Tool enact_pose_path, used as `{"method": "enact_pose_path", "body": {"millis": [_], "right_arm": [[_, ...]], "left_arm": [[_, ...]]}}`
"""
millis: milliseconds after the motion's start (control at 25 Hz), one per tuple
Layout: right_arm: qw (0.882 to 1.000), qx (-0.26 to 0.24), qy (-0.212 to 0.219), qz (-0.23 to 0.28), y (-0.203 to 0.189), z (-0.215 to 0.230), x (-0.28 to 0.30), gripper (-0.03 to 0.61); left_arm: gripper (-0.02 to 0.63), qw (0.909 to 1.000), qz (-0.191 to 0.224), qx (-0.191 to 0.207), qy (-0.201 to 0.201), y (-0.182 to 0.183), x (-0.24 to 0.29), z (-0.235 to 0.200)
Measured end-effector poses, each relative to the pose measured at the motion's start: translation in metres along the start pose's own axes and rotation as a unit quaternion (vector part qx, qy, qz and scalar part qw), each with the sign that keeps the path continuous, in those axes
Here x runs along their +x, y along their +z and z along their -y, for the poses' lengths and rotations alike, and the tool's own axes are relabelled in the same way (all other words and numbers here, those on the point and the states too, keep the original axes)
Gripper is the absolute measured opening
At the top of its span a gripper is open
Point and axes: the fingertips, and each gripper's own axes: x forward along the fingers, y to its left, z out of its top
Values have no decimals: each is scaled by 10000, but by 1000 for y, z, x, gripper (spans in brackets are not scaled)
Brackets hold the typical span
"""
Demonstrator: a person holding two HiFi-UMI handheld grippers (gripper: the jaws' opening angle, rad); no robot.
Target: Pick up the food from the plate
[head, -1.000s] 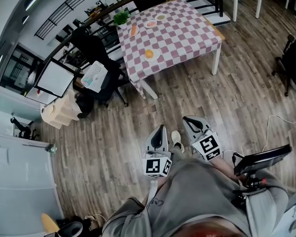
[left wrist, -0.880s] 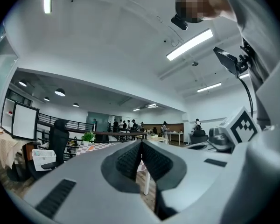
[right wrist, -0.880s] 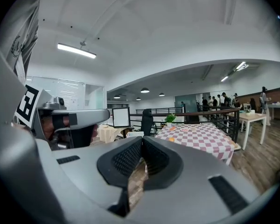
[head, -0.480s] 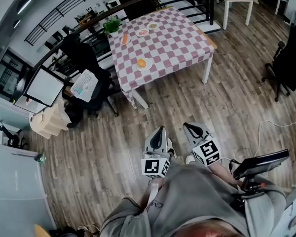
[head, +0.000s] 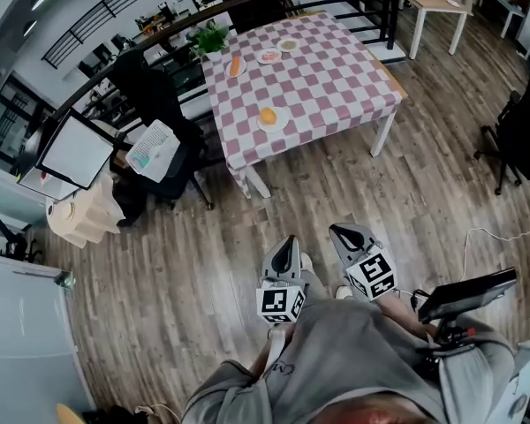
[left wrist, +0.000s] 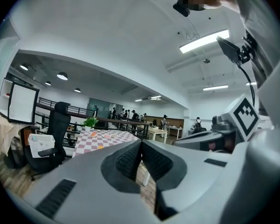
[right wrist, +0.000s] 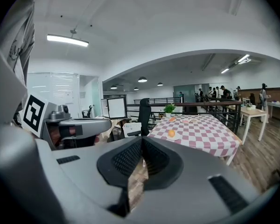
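Wooden floor [head: 203, 263] is seen stretching ahead to the checked table [head: 336, 78], where the round orange food [head: 268, 115] is set on a plate [head: 278, 124], well ahead of both tongs. The left tongs [head: 287, 240] and right tongs [head: 336, 230] are pressed shut and empty. The left is judged slightly nearer.

No word or number can be read anywhere. The only signs are black-and-white square markers, one on the cube [head: 283, 304] of the left gripper [head: 287, 242] and one on the cube [head: 373, 276] of the right gripper [head: 341, 231]. They are block patterns, not letters. A small dark mark [head: 283, 367] on the person's shirt [head: 362, 352] is too small to read.
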Motion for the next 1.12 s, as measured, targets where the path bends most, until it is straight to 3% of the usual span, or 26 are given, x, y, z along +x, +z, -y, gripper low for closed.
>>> {"method": "enact_pose_path", "body": {"millis": [200, 440, 600, 760, 960, 1120], "right_arm": [[9997, -201, 70, -87, 29, 2, 53, 14], [9983, -575, -37, -15, 83, 20, 108, 14], [9982, -514, -281, 93, 96, 28, 132, 14], [9972, -318, -671, 76, 87, 38, 140, 14], [9966, -159, -785, -184, 74, 49, 151, 14], [9957, -4, -823, -427, 63, 68, 174, 14]], "left_arm": [[11, 9999, -27, 138, -37, 14, 39, -68], [11, 9977, 603, 289, -120, 73, 100, -132], [11, 9967, 777, 128, -180, 86, 123, -160], [11, 9983, 387, 83, -434, 56, 131, -172], [11, 9968, -344, 86, -720, 12, 134, -177], [11, 9963, -242, 69, -826, 20, 146, -175]]}}
